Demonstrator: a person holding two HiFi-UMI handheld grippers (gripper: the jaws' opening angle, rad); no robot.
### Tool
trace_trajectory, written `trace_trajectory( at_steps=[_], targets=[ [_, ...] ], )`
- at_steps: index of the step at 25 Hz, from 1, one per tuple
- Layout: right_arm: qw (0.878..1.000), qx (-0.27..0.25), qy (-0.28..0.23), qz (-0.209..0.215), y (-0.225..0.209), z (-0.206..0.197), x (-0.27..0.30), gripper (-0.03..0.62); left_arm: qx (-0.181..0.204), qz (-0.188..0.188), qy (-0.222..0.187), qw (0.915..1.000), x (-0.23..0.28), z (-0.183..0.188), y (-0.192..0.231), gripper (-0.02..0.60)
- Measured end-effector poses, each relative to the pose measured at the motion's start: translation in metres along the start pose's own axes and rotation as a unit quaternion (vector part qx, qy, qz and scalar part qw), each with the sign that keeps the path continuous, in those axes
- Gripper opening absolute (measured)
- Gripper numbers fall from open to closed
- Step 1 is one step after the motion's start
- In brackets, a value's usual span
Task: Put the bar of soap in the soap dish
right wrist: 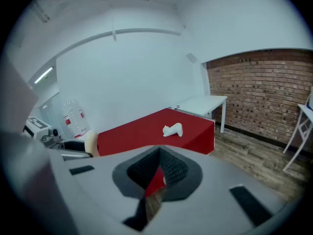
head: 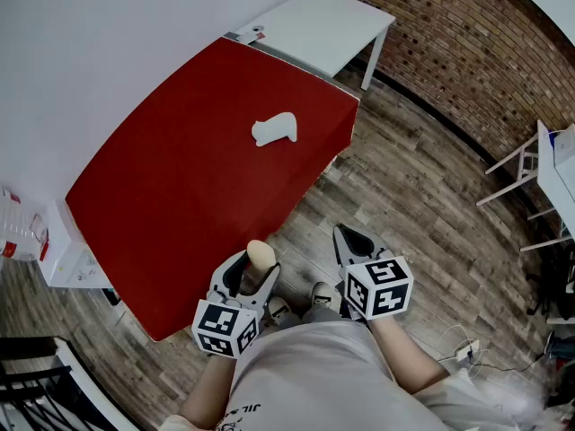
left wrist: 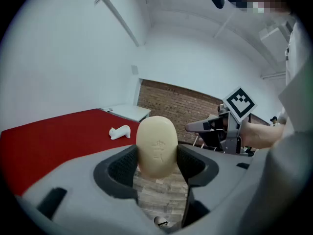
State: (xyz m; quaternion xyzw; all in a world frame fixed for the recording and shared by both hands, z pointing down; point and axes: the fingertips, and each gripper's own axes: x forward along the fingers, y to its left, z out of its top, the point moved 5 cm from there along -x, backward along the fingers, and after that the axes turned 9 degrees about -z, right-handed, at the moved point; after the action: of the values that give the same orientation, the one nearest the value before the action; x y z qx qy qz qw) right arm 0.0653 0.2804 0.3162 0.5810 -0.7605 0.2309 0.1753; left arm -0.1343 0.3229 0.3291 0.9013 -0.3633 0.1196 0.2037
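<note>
A cream oval bar of soap (left wrist: 156,147) stands on end between the jaws of my left gripper (head: 254,274), which is shut on it; the soap (head: 260,255) pokes out above the fingers just off the table's near edge. A white cat-shaped soap dish (head: 274,129) lies on the red table (head: 180,187), further out and apart from both grippers. It also shows small in the left gripper view as the dish (left wrist: 120,131) and in the right gripper view as the dish (right wrist: 172,129). My right gripper (head: 357,245) hovers over the wooden floor beside the left, its jaws shut with nothing between them.
A white table (head: 323,27) adjoins the red one at the far end. A brick wall (head: 467,52) runs along the right, with a white chair (head: 530,164) near it. Boxes (head: 27,236) stand left of the red table. Cables (head: 463,353) lie on the floor.
</note>
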Motion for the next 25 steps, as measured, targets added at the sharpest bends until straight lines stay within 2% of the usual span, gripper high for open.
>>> trace_trajectory(
  at_steps=[7,14,19,25],
  targets=[
    [1.0,0.004,-0.005,-0.009,0.023,-0.007,-0.006,0.005,0.014,-0.014,0.002,0.9998,-0.02,-0.004,0.008,0.261],
    [1.0,0.012,0.003,-0.008,0.032,-0.013,0.009,0.005,0.01,-0.022,0.007,0.9997,-0.018,-0.007,0.027,0.261],
    [1.0,0.007,-0.002,0.001,0.024,0.005,0.042,0.005,0.006,-0.016,0.009,0.9998,0.005,0.004,0.05,0.261],
    [1.0,0.003,-0.005,0.024,-0.004,0.048,0.104,0.005,0.003,0.002,0.01,0.9999,0.06,0.034,0.087,0.261]
  ],
)
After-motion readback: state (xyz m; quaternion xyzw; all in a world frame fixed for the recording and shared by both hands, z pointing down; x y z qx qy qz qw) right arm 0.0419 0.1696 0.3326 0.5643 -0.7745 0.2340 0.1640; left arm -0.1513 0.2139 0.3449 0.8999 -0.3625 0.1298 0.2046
